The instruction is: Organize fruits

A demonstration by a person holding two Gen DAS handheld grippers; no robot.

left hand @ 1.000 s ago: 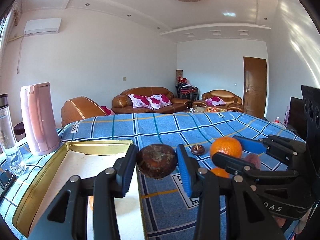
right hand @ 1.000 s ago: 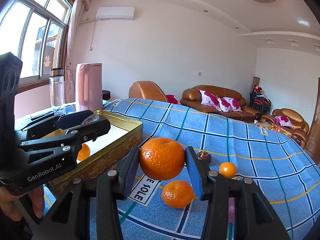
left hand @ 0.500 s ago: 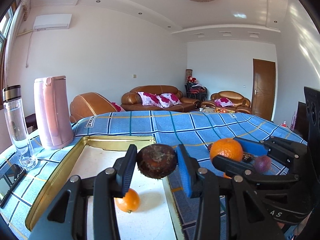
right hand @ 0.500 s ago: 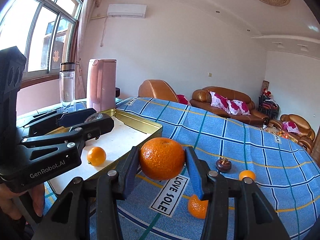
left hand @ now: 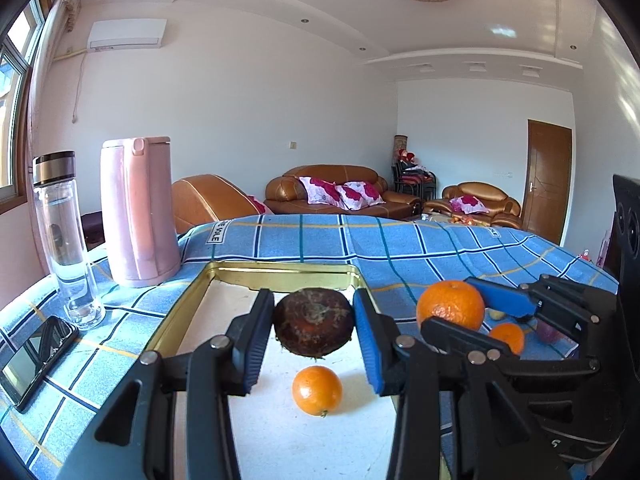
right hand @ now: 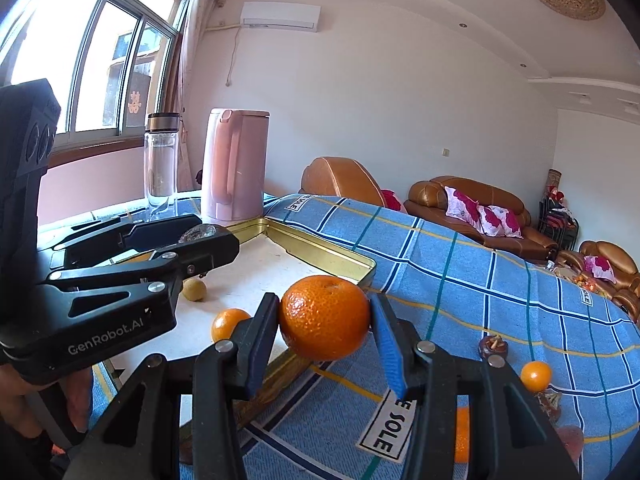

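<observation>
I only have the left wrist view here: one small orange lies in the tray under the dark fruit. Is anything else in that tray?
Observer: Yes. The right wrist view shows a small brownish-green fruit on the tray floor, beside the left gripper.
Reviewer: Is the right gripper's orange gripped squarely?
Observer: The right gripper has its jaws pressed on both sides of the orange, about over the tray's rim.
Reviewer: Anything on the cloth I miss?
Observer: A dark fruit with a stem sits on the blue cloth.
</observation>
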